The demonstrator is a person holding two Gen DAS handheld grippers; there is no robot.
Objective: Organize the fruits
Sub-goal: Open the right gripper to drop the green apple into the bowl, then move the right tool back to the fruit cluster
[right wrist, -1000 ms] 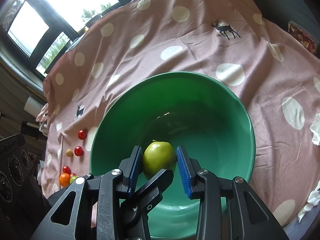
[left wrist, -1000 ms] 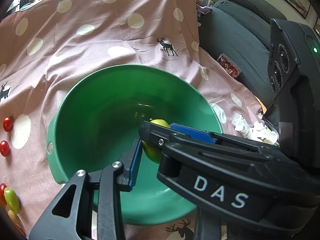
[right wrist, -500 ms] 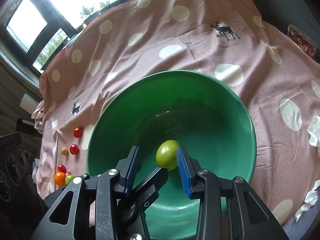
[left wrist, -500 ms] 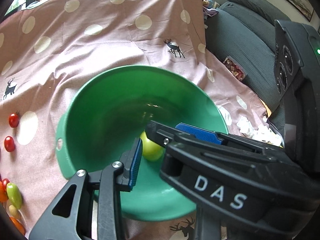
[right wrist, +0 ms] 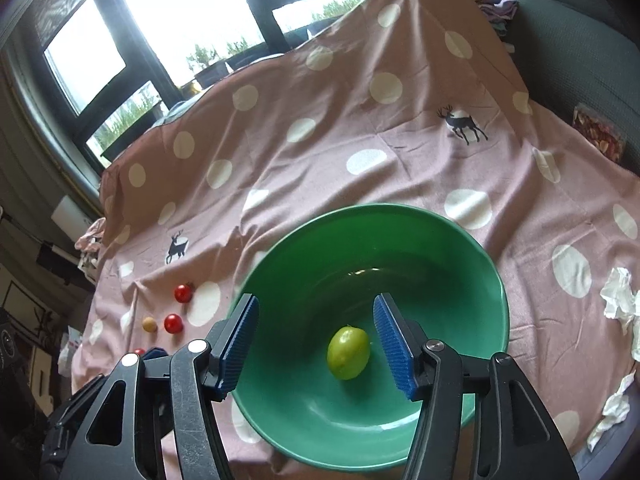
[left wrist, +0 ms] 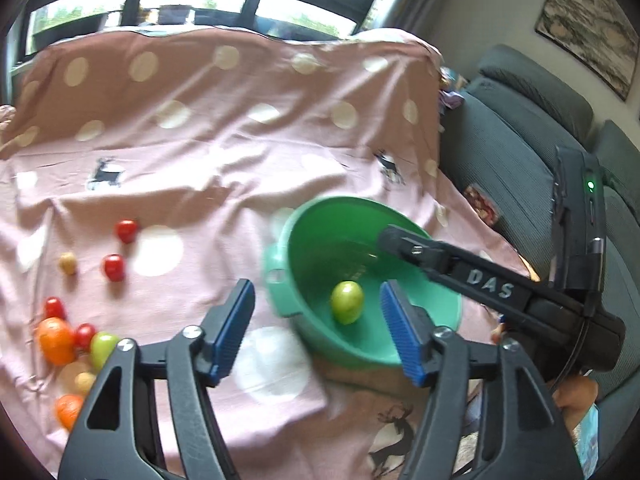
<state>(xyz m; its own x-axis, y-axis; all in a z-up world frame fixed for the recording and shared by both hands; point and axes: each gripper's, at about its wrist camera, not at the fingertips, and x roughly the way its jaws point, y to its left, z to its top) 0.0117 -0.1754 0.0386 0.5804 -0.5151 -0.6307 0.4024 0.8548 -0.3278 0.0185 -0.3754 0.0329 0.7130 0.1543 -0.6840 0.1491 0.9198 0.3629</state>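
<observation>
Right gripper point(right wrist: 316, 340) has its jaws spread wide, nothing pinched; the green fruit point(right wrist: 348, 353) sits loose between and below them in the green bowl point(right wrist: 496, 292). Left gripper point(left wrist: 318, 330) is spread empty too, probably for the tomatoes point(left wrist: 114, 267) off its left finger.

1. Green bowl point(right wrist: 472, 264): smooth plastic look, glossy inside, faint reflections on the wall.
2. Green fruit point(right wrist: 348, 353): smooth, slightly shiny skin.
3. Cover cloth point(right wrist: 320, 152): matt woven fabric, creased, printed dots and deer.
4. Right tongs point(right wrist: 316, 338): matt black plastic arms, blue ribbed pads, bright metal screws.
5. Left tongs point(left wrist: 318, 330): same finish.
6. Sofa point(left wrist: 516, 148): ribbed matt upholstery.
7. Crumpled tissue point(right wrist: 620, 296): white paper.
</observation>
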